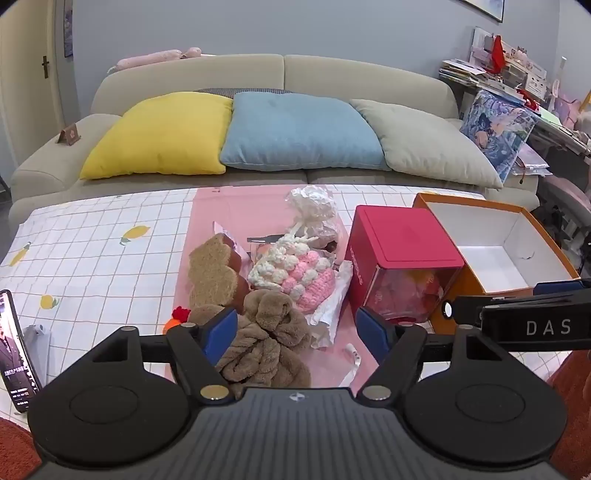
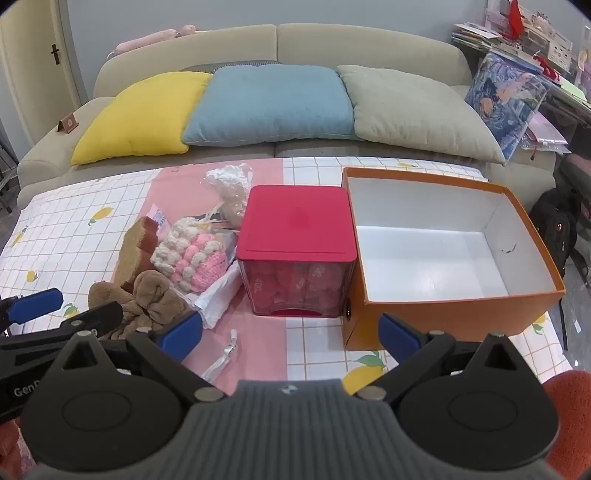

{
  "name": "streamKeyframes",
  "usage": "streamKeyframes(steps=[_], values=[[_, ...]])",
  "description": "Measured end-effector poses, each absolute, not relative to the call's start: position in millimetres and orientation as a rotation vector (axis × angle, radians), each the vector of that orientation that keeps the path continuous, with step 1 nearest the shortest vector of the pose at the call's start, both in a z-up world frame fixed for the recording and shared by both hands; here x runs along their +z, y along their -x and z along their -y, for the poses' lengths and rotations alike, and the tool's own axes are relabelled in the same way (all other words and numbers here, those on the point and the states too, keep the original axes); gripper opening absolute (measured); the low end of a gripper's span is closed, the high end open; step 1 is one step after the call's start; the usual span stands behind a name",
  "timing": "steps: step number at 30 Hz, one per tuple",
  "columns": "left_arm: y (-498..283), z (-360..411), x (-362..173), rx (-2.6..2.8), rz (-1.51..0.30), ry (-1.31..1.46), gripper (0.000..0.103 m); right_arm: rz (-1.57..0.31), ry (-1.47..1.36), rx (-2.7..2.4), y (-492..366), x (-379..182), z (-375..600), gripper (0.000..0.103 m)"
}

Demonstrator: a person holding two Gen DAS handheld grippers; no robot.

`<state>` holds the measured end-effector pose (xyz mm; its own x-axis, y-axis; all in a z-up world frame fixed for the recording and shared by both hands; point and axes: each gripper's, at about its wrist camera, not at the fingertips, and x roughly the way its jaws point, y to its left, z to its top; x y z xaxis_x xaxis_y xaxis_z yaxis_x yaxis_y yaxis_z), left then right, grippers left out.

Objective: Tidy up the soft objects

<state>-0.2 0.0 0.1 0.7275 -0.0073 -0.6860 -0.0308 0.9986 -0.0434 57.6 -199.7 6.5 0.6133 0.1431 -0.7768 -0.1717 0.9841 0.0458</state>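
left gripper (image 1: 297, 334) hanging wide apart over brown plush (image 1: 266, 339) | right gripper (image 2: 291, 332) gaping, holding nothing | risking snagging the plastic wrap (image 1: 328, 314) beside the plush, dragging it toward orange box (image 2: 532, 295)

Living room with a sofa behind a cloth-covered table

A beige sofa (image 1: 258, 74) is standing against a pale grey-blue wall (image 1: 295, 26), carrying a yellow cushion (image 1: 159, 136), a blue cushion (image 1: 299, 133) and a grey-green cushion (image 1: 432, 144) leaning side by side along its back. A cream door (image 2: 29, 59) is showing at the left. A cluttered shelf (image 1: 509, 74) of papers and boxes is crowding the right side. A checked tablecloth (image 1: 92, 251) with lemon prints is covering the table, its far edge lying just before the sofa. Even indoor light is filling the room.
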Motion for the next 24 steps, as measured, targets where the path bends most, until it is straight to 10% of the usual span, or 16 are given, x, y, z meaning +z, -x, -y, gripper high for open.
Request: streamKeyframes(steps=[24], values=[[4,0,10,0.001,-0.71,0.044,0.083,-0.879,0.047,0.165,-55,7,201,0.1]])
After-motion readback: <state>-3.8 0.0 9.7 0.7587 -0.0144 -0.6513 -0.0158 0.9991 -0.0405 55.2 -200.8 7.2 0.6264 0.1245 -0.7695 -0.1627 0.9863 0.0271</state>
